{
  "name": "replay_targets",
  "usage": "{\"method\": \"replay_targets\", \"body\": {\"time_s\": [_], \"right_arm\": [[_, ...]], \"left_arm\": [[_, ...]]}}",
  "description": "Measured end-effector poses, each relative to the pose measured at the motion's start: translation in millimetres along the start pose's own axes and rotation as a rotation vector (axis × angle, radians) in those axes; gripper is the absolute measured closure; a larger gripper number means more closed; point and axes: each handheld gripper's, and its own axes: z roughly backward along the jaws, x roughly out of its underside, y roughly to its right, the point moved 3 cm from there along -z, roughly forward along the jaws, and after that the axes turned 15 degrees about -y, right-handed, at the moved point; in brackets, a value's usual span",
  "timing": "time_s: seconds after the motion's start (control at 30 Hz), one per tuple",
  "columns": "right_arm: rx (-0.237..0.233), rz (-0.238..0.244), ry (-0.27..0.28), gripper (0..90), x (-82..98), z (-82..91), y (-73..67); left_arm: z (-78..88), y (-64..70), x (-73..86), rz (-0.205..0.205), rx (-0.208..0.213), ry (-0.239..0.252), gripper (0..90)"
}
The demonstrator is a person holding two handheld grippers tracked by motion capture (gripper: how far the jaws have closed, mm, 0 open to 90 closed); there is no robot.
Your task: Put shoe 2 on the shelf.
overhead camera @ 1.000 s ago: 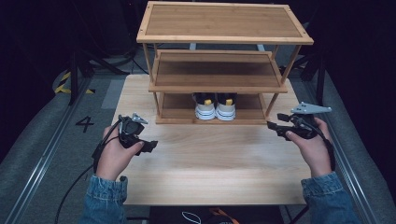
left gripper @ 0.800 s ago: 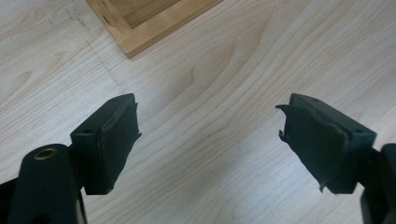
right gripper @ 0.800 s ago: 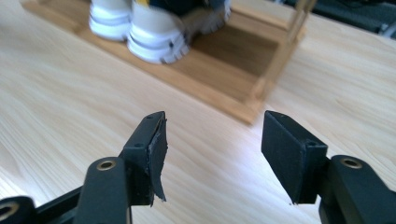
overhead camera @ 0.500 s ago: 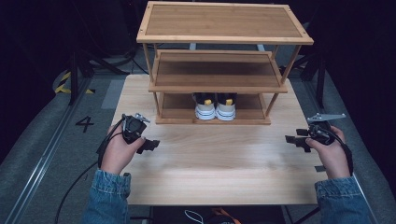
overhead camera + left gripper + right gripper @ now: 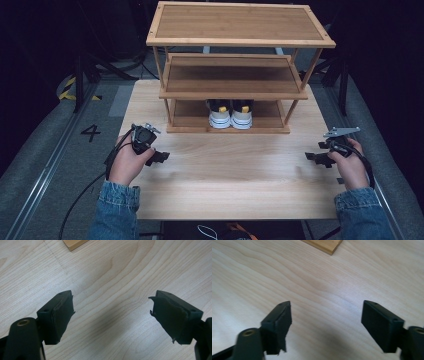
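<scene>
- Shoes: the pair of shoes [image 5: 230,114], white toes towards you, stands side by side on the bottom shelf of the wooden rack [image 5: 240,22], about midway along it. Both sit fully under the middle shelf.
- Progress: judged from how things lie, the shelving of the pair looks done. The middle and top shelves are bare, no other footwear lies on the table [image 5: 230,185], and nothing appears left to carry.
- Left gripper [image 5: 159,157]: it is in your hand low over the table's left front, jaws spread wide and empty. In the left gripper view there is bare wood grain between the pads.
- Right gripper [image 5: 316,159]: it is low near the table's right edge, and its jaws have just been opening. They stand wide with nothing between them, and there is plain tabletop in the gap in the right gripper view.
- Edges: a corner of the rack's base shows at the top of each gripper view, well apart from the jaws. Your right hand sits close to the table's right edge, while your left has more board beside it.
- Open room: a broad bare strip of table runs between the two grippers and in front of the rack. The bottom shelf has free space either side of the pair, but the middle shelf overhead keeps the entry low.
- Caution: should you reach in again, the rack's uprights and the front lip of the bottom shelf are the likely snags.
</scene>
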Motion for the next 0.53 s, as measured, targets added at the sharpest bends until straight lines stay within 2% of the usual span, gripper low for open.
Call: {"method": "replay_targets", "body": {"time_s": [0.1,0.13,0.23,0.33,0.43,0.5,0.53], "right_arm": [[-0.015,-0.013,0.040,22.4,0.0,-10.3,-1.3],[-0.018,-0.014,0.042,22.4,-0.4,-13.4,-1.8],[0.017,0.005,0.032,22.3,-0.8,-18.3,-2.3],[0.009,0.024,0.039,21.5,0.0,-20.7,-2.2],[-0.016,0.039,0.048,20.2,1.2,-23.3,-3.6],[-0.056,0.013,0.084,20.3,0.5,-23.5,-4.5],[-0.056,0.013,0.084,20.3,0.5,-23.5,-4.5]], "left_arm": [[-1.3,0.6,-0.4,-0.006,0.001,-0.007,17.8],[-2.0,0.6,-0.5,-0.011,0.002,-0.010,17.8],[-3.0,0.3,-0.2,-0.006,0.002,-0.016,17.8],[-3.7,0.0,-0.1,-0.003,0.001,-0.014,17.8],[-3.5,0.4,-0.7,-0.002,0.002,-0.006,17.8],[-3.2,0.5,-0.8,-0.004,0.004,-0.005,17.8],[-3.2,0.5,-0.8,-0.004,0.004,-0.005,17.8]]}}
